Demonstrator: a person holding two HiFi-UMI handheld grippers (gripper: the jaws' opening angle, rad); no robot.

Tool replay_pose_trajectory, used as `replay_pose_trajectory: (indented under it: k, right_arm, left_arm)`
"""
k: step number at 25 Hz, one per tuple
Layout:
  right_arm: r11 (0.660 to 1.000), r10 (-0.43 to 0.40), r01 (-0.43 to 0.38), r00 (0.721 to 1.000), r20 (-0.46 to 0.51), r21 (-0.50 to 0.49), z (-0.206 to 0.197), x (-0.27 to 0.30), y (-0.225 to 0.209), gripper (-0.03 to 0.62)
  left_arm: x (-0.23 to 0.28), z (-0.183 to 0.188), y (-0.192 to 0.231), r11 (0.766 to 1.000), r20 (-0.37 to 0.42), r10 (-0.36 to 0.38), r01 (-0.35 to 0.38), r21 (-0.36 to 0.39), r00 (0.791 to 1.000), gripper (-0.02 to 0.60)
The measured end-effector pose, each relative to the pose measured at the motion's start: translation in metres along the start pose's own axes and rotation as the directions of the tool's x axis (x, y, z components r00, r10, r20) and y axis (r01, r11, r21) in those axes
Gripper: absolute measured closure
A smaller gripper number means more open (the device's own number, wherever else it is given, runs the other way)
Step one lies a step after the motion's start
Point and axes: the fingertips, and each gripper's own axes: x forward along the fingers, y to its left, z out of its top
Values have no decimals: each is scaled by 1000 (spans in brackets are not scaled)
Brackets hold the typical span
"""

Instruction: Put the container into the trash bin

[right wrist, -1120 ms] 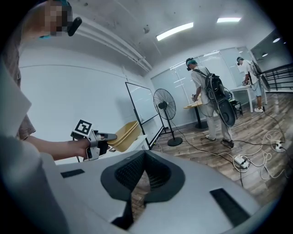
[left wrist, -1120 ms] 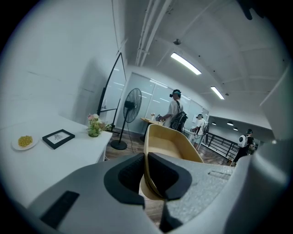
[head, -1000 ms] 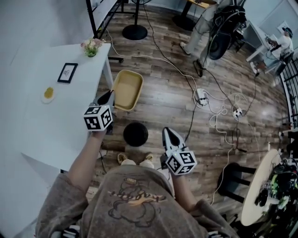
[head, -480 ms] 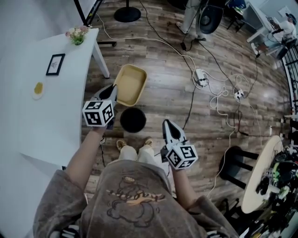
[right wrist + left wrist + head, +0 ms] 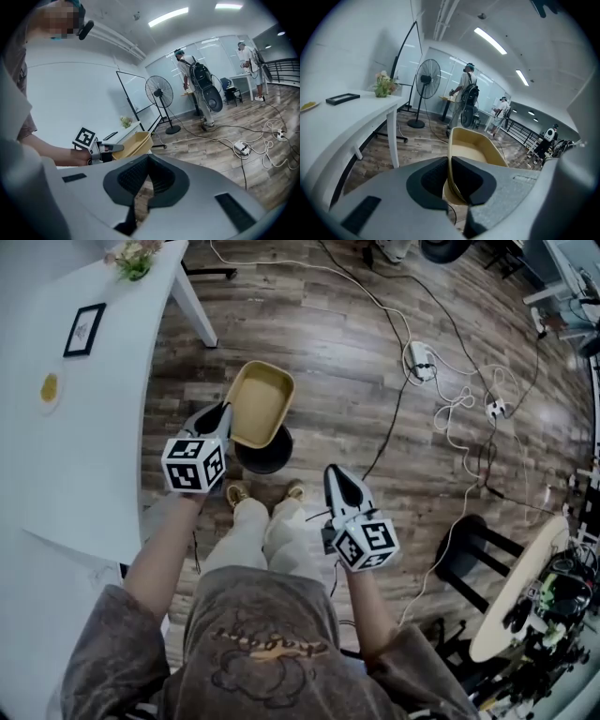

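My left gripper (image 5: 223, 412) grips one wall of the tan container (image 5: 260, 404), partly over the black trash bin (image 5: 270, 461), with the right gripper (image 5: 334, 473) closed empty; released off-centre, I judge it may snag the bin's rim.

There is one tan container (image 5: 260, 401), one black trash bin (image 5: 267, 460), one tabletop (image 5: 84, 456), one picture frame (image 5: 83, 329), one flower bunch (image 5: 134, 257) and one fan (image 5: 427, 79).

Tan container (image 5: 260, 401): held by its edge in the left gripper (image 5: 221, 414), over a black trash bin (image 5: 269, 459). Right gripper (image 5: 337, 479): held apart, near the bin. White table (image 5: 56, 456): picture frame (image 5: 84, 329) laid on it.
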Motion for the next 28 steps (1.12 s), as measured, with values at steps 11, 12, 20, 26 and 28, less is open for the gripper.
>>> replay_pose_trajectory:
  k: [11, 12, 20, 26, 28]
  right_arm:
    - [998, 49, -52, 995, -89, -22, -76, 76, -62, 592]
    - [998, 57, -60, 993, -101, -26, -86, 83, -65, 592]
    - [997, 67, -72, 985, -159, -28, -168, 126, -102, 592]
    - [998, 65, -65, 979, -191, 7, -229, 143, -125, 593]
    - [998, 68, -67, 978, -199, 13, -243, 146, -130, 592]
  left_arm:
    - [77, -129, 41, 997, -127, 51, -59, -57, 991, 555]
    - [85, -141, 46, 997, -138, 52, -60, -58, 989, 555]
    - [143, -231, 74, 994, -188, 55, -71, -79, 981, 555]
    - [172, -301, 85, 995, -238, 46, -67, -80, 970, 555]
    - [176, -320, 87, 995, -260, 45, -67, -73, 965, 555]
